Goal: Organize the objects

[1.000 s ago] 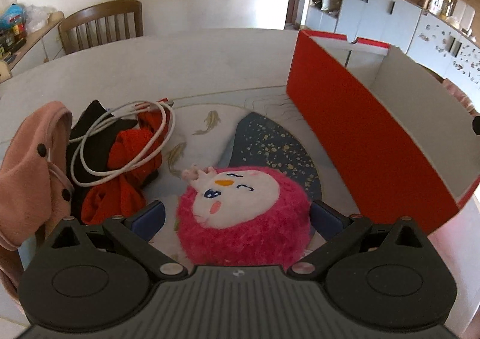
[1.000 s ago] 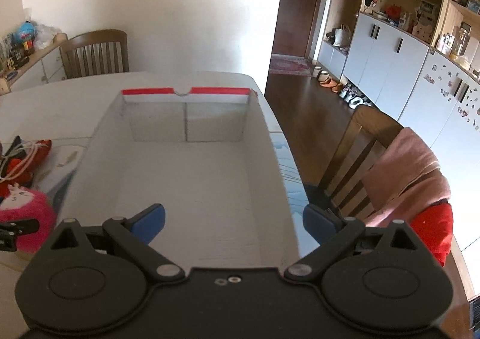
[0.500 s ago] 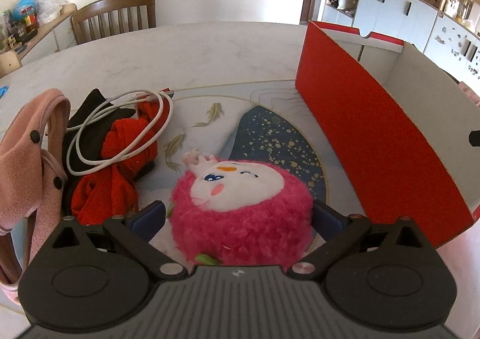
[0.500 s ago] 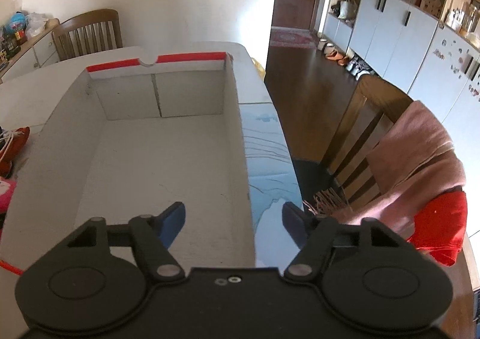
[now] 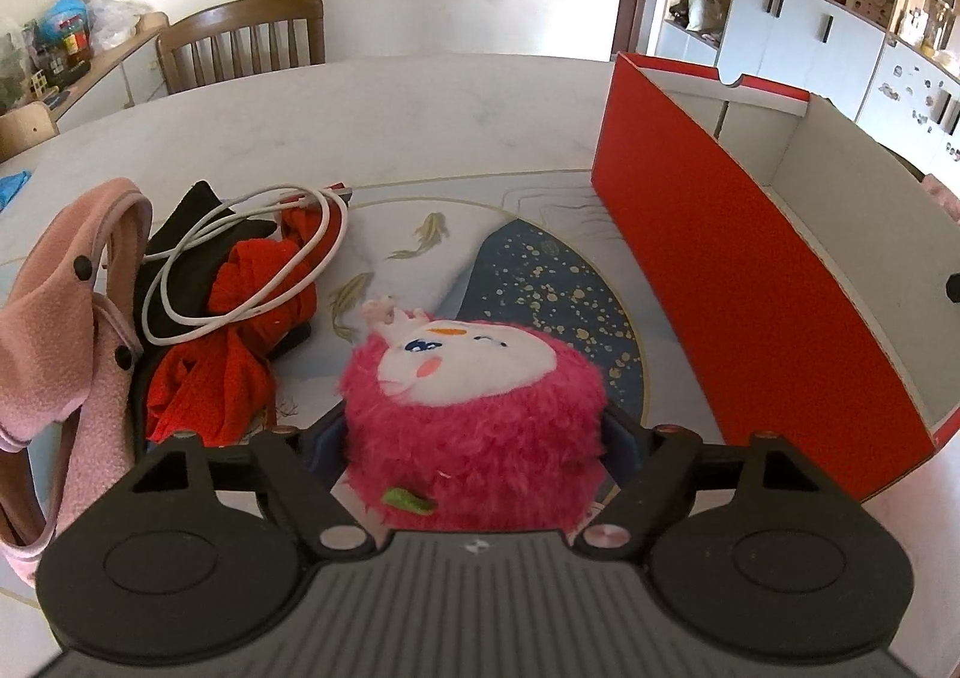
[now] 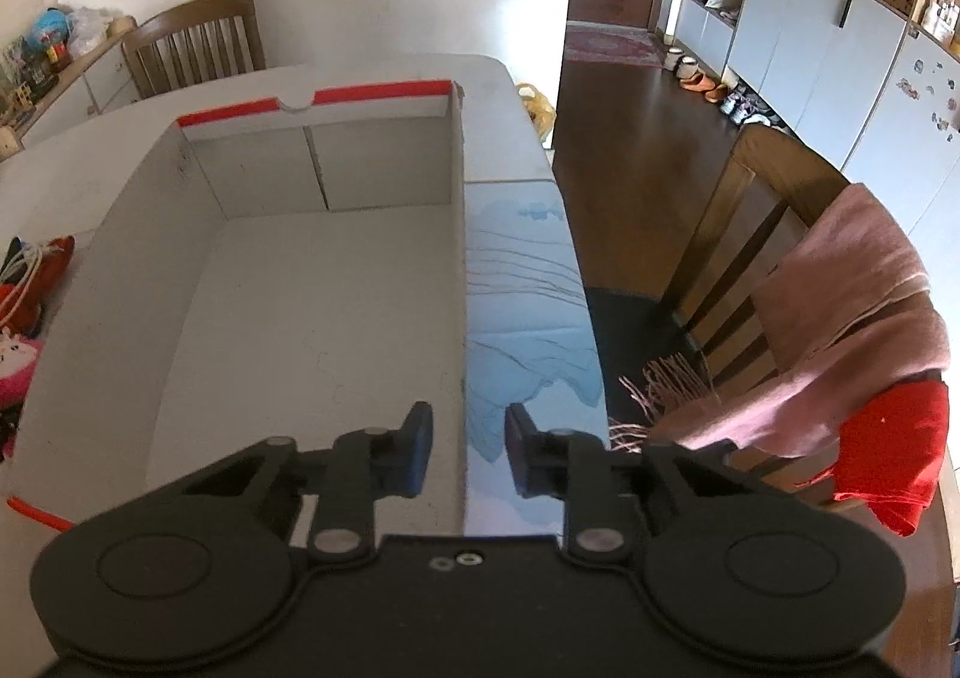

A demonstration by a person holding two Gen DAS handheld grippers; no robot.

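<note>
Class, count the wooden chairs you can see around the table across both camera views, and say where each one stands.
2. One chair stands at the table's far side, by the wall. The other chair stands at the table's right side, draped with a pink scarf. Others may be out of view.

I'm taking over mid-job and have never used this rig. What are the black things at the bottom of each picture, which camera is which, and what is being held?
The black shapes are hand-held two-finger grippers, each carrying a fisheye camera that looks along its fingers. The left wrist view shows the left gripper closed on a pink plush toy above a round table. To its left lie a pink garment, red cloth and a white cable; to its right stands a red box. The right wrist view shows the right gripper straddling the box's right wall, jaws close together; whether they pinch it is unclear. Nothing lies inside the box.
</note>
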